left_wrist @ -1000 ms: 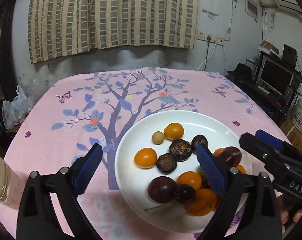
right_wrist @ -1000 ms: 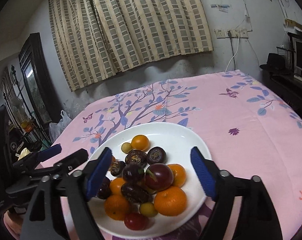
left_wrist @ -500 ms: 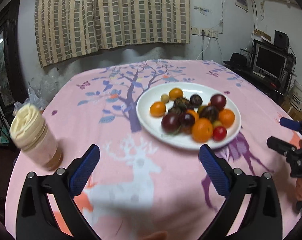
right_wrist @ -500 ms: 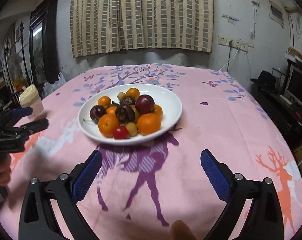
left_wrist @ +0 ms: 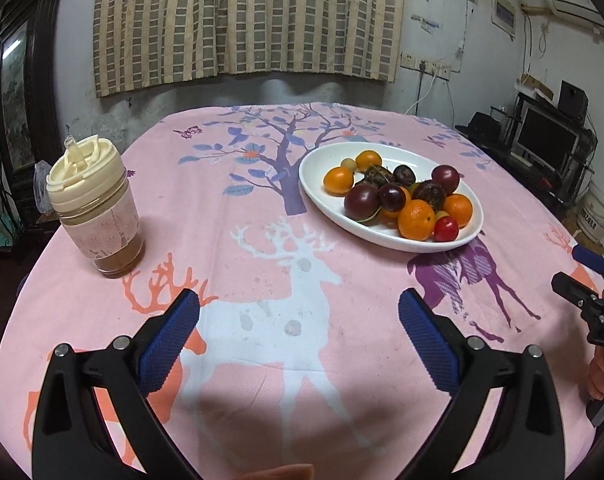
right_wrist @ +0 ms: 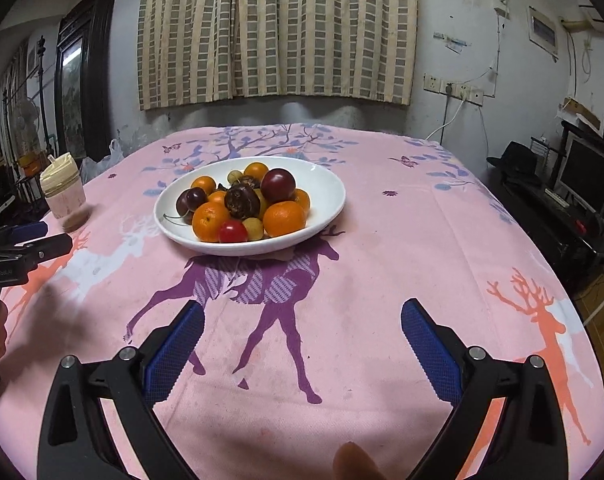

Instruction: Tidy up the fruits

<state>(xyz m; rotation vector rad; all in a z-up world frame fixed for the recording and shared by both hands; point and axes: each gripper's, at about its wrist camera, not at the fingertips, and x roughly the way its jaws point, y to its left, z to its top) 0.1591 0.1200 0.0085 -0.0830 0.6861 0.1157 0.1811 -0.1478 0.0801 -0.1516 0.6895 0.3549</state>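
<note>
Left gripper (left_wrist: 298, 336) low in frame, jaws wide, nothing between, only cloth (left_wrist: 262, 280) beneath. Right gripper (right_wrist: 302, 340) likewise wide and empty; its jaws have just been opening. Plate (right_wrist: 325, 184) of fruit (right_wrist: 242, 204) sits upper centre in right view, upper right in left view, well apart from both grippers. Jar (left_wrist: 94, 204) stands at left of left view.
</note>
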